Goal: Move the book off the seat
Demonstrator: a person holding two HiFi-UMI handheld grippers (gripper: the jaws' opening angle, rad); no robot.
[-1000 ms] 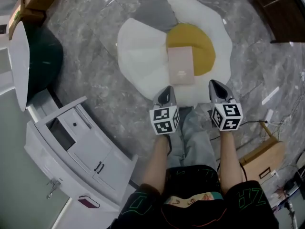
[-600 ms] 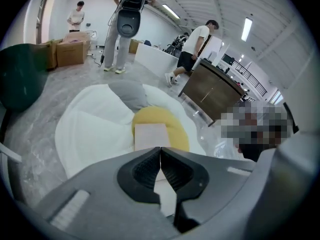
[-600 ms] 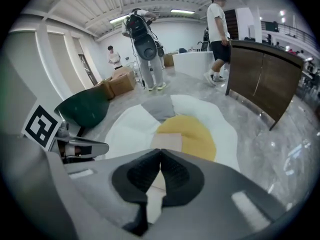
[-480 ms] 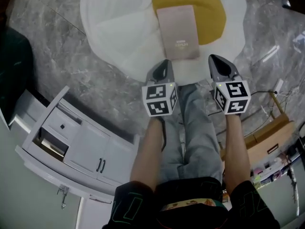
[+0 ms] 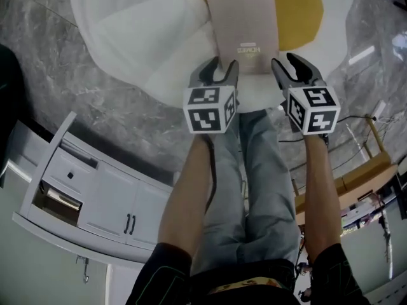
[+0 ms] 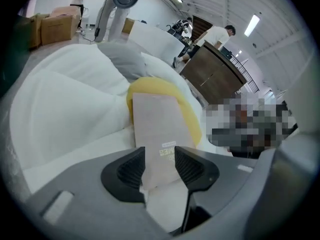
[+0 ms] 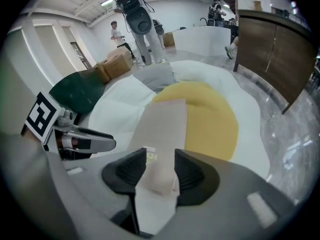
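The book point(image 5: 245, 24), a plain pale pinkish-beige cover with a small line of print near its lower short edge, lies flat at the top centre of the head view. It rests on the yellow middle point(image 5: 299, 18) of the white egg-shaped seat point(image 5: 127, 49), long axis running up and down the frame. The left claw point(image 5: 219, 74) and right claw point(image 5: 291, 68) hover just below its lower corners, both released, jaws just opened and gripping nothing.
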